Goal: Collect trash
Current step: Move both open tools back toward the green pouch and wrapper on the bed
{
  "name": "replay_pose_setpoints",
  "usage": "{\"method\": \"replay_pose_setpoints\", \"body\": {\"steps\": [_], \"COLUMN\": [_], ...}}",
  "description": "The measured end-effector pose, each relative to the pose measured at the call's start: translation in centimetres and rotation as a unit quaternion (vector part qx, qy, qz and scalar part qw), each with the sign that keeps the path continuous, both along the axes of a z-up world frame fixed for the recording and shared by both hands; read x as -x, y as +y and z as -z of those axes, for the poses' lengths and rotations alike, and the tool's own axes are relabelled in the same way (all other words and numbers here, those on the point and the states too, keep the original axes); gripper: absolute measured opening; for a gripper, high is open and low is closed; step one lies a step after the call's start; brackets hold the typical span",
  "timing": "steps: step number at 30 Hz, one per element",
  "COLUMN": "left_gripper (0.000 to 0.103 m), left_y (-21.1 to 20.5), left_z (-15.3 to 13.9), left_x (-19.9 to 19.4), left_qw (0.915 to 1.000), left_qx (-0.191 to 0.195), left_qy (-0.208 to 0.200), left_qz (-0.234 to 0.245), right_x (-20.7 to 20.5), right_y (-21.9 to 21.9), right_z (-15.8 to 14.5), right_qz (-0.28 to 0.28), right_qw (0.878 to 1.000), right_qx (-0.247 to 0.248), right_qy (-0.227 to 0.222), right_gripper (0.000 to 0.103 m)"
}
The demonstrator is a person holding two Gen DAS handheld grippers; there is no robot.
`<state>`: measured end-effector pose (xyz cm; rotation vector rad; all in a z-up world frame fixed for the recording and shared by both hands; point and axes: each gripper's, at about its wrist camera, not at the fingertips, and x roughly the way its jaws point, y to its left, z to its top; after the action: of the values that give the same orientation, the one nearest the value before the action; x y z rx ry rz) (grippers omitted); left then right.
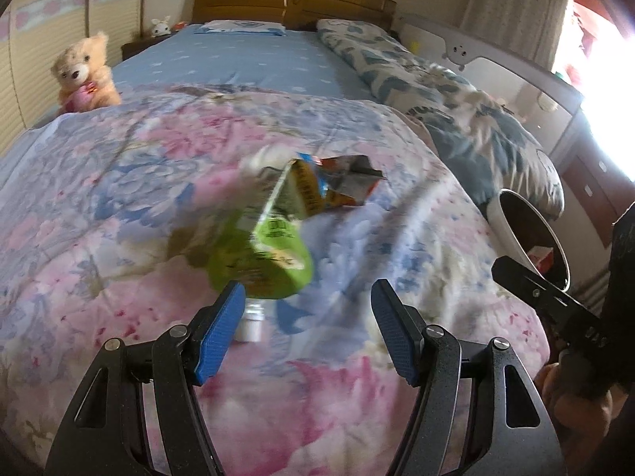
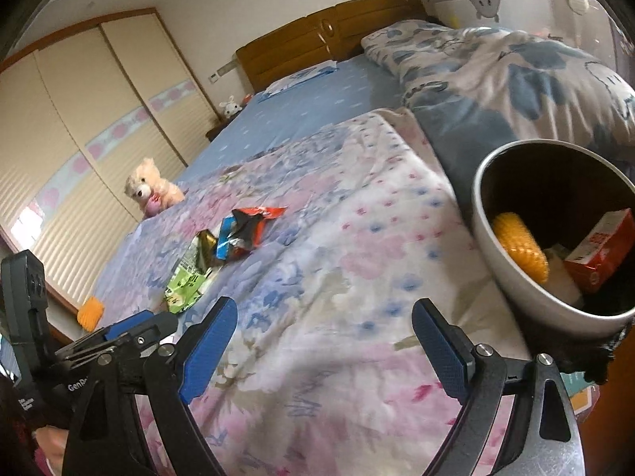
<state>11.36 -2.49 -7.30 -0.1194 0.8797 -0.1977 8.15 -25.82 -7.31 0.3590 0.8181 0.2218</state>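
A green snack wrapper (image 1: 262,254) lies on the floral quilt (image 1: 119,198), just beyond my open, empty left gripper (image 1: 307,297); it also shows in the right wrist view (image 2: 186,281). A red, blue and silver wrapper (image 1: 341,182) lies behind it, also in the right wrist view (image 2: 244,234). A small white bottle (image 1: 250,323) sits by the left finger. The grey trash bin (image 2: 528,289) stands at the bed's right edge, holding a red carton (image 2: 599,254) and a yellow ribbed object (image 2: 520,246). My right gripper (image 2: 323,325) is open and empty beside it.
A teddy bear (image 1: 85,75) sits at the quilt's far left. A folded blue-patterned duvet (image 1: 436,91) lies along the right side. An orange ribbed object (image 2: 91,311) lies at the quilt's left edge. Wardrobe doors (image 2: 79,127) line the left wall.
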Motion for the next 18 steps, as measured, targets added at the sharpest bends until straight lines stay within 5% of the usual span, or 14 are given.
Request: {"method": "replay_pose_setpoints", "body": {"steps": [18], "left_gripper": [0.067], "left_y": [2.9], "left_z": [0.6], "left_x": [-1.1], "left_qw": [0.9993], "left_qx": [0.003], "left_qy": [0.007], "left_qz": [-0.036], "right_x": [-3.3], "right_y": [4.2], "right_z": [1.4], "right_qz": [-0.021], "right_qw": [1.000], "right_qx": [0.015], "right_qy": [0.000], "right_gripper": [0.091]}}
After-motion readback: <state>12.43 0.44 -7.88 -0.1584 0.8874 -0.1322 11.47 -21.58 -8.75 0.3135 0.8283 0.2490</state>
